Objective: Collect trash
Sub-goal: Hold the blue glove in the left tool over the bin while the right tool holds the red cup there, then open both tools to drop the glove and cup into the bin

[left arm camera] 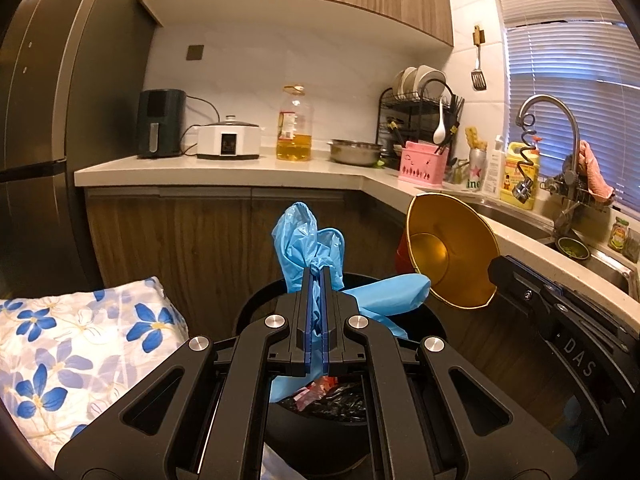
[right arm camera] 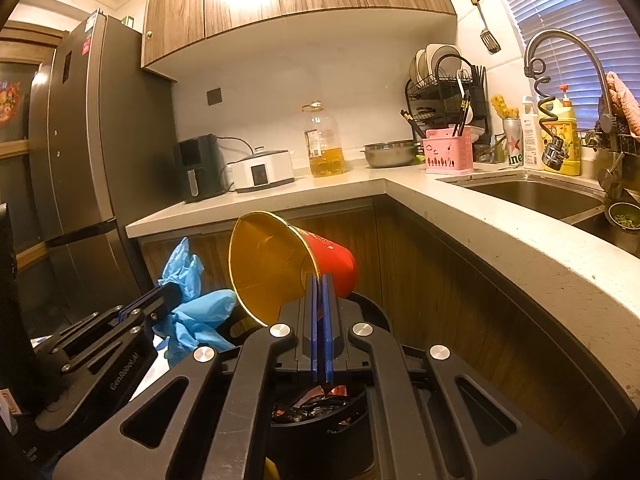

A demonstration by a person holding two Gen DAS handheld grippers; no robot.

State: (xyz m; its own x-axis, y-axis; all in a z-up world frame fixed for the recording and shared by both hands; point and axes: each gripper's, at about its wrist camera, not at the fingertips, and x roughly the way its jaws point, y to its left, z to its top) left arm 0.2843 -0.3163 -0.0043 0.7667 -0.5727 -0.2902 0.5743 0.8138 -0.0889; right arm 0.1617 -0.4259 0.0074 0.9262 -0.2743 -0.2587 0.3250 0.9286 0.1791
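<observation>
Right wrist view: right claw (right arm camera: 320,280) clamps the red cup (right arm camera: 304,264) rim, cup sideways, mouth facing left.

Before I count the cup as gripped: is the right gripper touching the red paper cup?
Touching. In the right wrist view the right gripper has its blue pads shut on the rim of the red paper cup, which hangs tilted above the black bin.

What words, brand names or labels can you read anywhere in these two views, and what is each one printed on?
"DAS": on the black body of the right gripper, seen from the left wrist.
"GenRobot.AI": on the black body of the left gripper, seen from the right wrist.
"ine": partial lettering on the silver can with a red star.
Too small or blurred: labels on the oil bottle, yellow detergent bottle, red paper cup.
</observation>
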